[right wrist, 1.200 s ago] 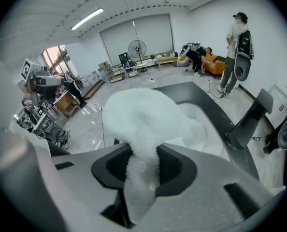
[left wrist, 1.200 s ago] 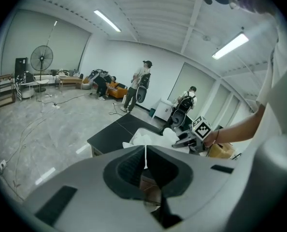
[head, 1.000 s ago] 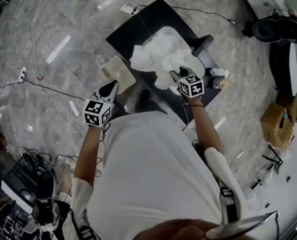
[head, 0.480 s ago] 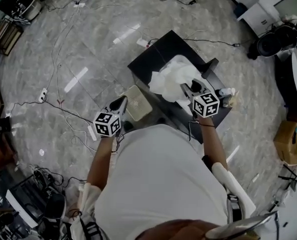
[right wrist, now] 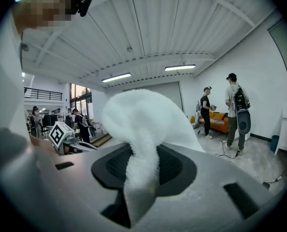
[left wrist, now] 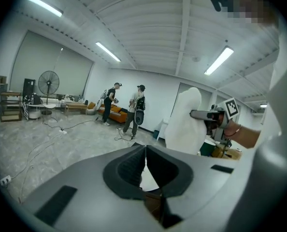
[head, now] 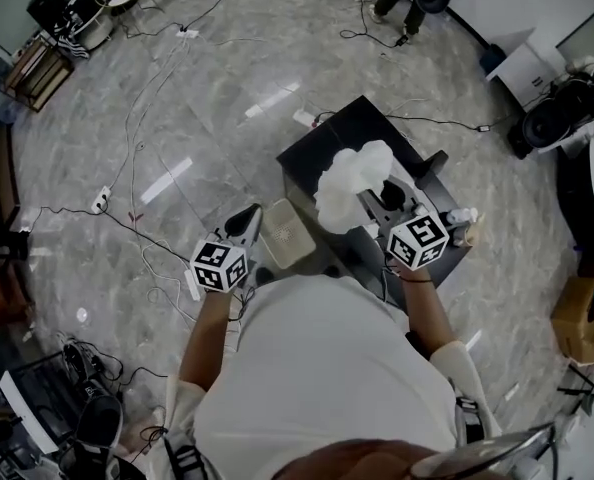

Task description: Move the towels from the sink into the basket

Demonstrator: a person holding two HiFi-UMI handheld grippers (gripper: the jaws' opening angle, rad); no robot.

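Gripped the towel [head: 352, 180], seemingly soft, light and floppy, by a bunched fold in the right claw [head: 375, 204] right of centre, with the left claw [head: 249, 218] closed on nothing.

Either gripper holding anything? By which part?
Right gripper is shut on a white towel, pinching a bunched fold; edge or middle cannot be told. Left gripper is shut, empty.
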